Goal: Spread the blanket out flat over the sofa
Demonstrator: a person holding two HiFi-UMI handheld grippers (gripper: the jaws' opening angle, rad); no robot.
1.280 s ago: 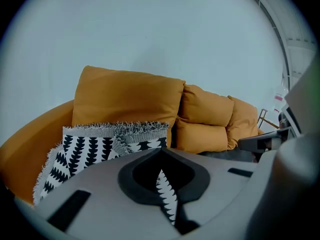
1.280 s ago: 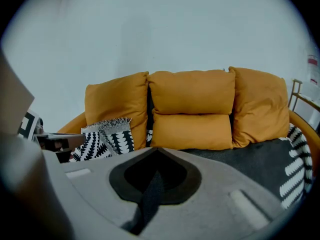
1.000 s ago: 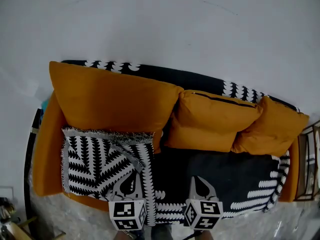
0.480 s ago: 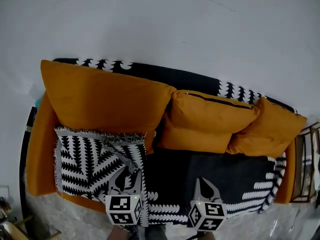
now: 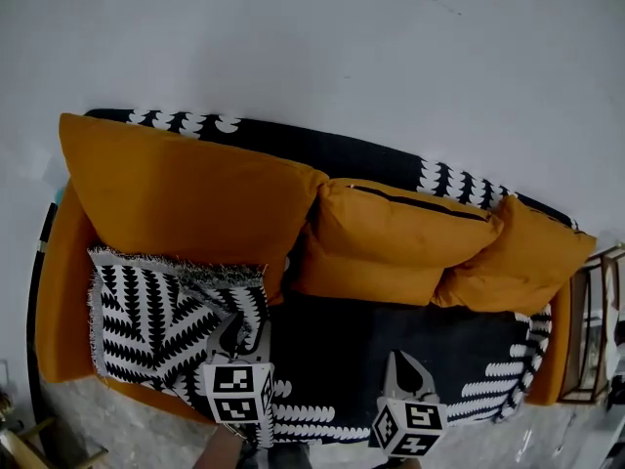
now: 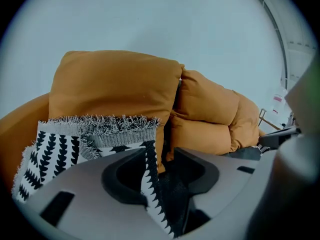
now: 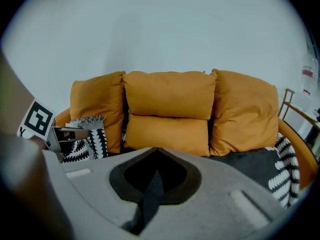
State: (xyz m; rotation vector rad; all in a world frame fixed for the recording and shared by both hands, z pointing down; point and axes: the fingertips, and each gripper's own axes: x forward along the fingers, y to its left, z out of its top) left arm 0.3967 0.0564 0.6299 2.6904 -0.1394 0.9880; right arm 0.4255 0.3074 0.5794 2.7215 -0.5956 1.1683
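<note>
Head view overhead; gripper views low, frontal; sofa [image 5: 59, 301] shared.

The left gripper [image 6: 160, 156] faces an orange sofa [image 6: 20, 124], its jaws standing apart after just opening. A fold of the black-and-white patterned blanket [image 6: 57, 146] rises in the gap between them, unpinched. The blanket's grey fringed edge lies along the foot of a large orange back cushion [image 6: 115, 84]. More orange cushions [image 6: 205, 101] crowd just beside it to the right, against a pale wall [image 6: 150, 19].
</note>
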